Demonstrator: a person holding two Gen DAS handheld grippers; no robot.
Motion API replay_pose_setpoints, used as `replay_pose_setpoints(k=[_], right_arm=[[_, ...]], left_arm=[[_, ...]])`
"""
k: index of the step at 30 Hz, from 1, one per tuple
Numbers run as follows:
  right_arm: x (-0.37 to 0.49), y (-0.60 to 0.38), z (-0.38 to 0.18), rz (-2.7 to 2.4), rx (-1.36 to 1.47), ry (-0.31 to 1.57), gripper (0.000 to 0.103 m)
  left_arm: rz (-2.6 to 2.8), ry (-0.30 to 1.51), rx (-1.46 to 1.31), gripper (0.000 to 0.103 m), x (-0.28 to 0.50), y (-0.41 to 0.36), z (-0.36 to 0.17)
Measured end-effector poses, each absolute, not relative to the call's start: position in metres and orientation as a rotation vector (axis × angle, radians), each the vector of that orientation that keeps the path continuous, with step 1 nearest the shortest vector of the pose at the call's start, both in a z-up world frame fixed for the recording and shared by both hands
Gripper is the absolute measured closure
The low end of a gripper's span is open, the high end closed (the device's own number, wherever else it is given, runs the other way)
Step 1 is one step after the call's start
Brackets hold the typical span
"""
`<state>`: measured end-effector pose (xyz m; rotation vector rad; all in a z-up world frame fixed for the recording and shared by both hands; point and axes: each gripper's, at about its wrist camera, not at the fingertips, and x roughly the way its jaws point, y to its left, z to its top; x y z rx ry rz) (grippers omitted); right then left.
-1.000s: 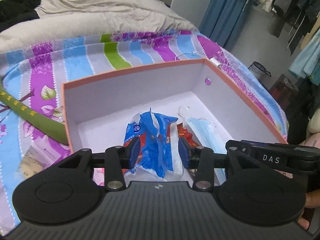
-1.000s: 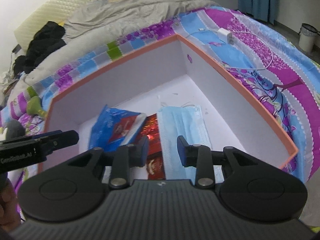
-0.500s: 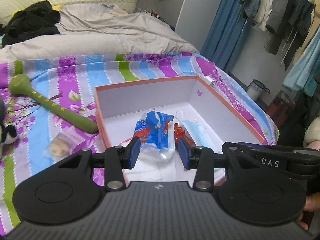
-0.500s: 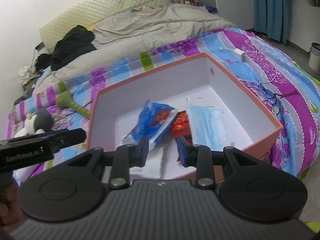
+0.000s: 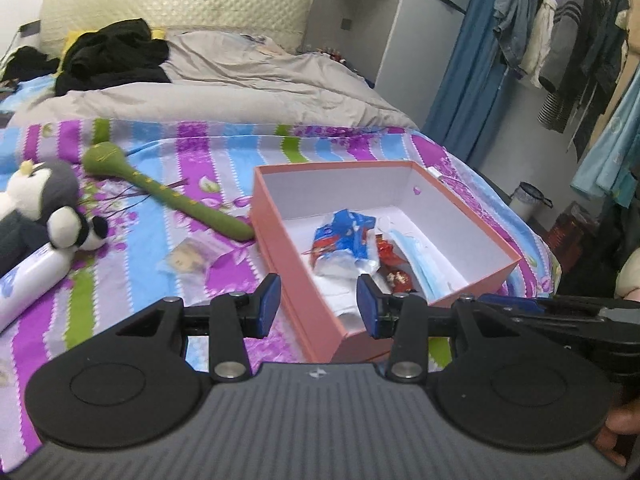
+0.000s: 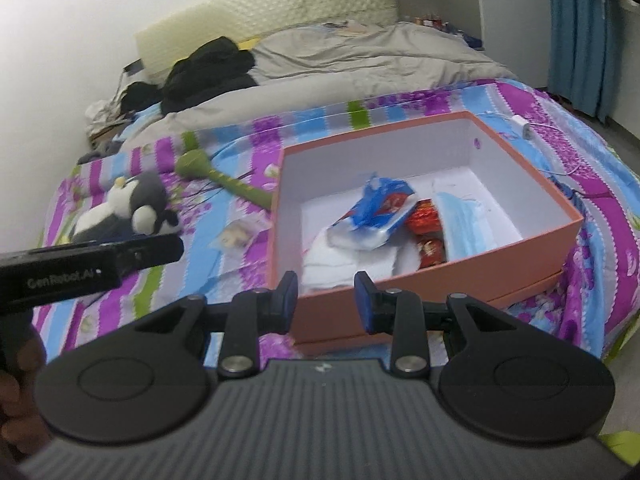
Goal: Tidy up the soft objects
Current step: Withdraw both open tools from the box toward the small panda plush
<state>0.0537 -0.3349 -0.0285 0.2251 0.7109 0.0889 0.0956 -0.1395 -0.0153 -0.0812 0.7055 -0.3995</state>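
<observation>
Both tools hang empty over the near end of a box on the bed.

The left tool (image 5: 318, 300) and the right tool (image 6: 326, 300) are each spread apart with nothing between their blue pads, held above the near edge of the orange box (image 5: 296, 276), which sits on the striped bedspread (image 5: 120, 280). Inside the box lie a blue tissue pack (image 5: 344, 236), a red wrapper (image 5: 390, 264) just beside it, a blue face mask (image 5: 424, 264) along the right wall and a white cloth (image 6: 344, 260) at the near end. On the bedspread left of the box lie a green stick-shaped plush (image 5: 176, 200), a small clear packet (image 5: 188, 258), a penguin plush (image 5: 44, 208) and a white tube (image 5: 28, 280). Grey bedding (image 5: 240, 92) and dark clothes (image 5: 112, 56) fill the far end of the bed.
</observation>
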Motion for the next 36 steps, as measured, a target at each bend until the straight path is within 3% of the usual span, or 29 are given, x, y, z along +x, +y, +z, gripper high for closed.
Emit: replay_pose_setpoints(k=[20,36], right_arm=[[0.015,-0.250,-0.025,0.281,0.197,0.682,0.069],[0.026,-0.224,-0.053,0.293,0.161,0.744,0.069]], left_arm=[[-0.242,0.683,-0.118,0.055,0.012,-0.049,-0.018],[-0.165,0.723,-0.176,0.055,0.021,-0.019,-0.051]])
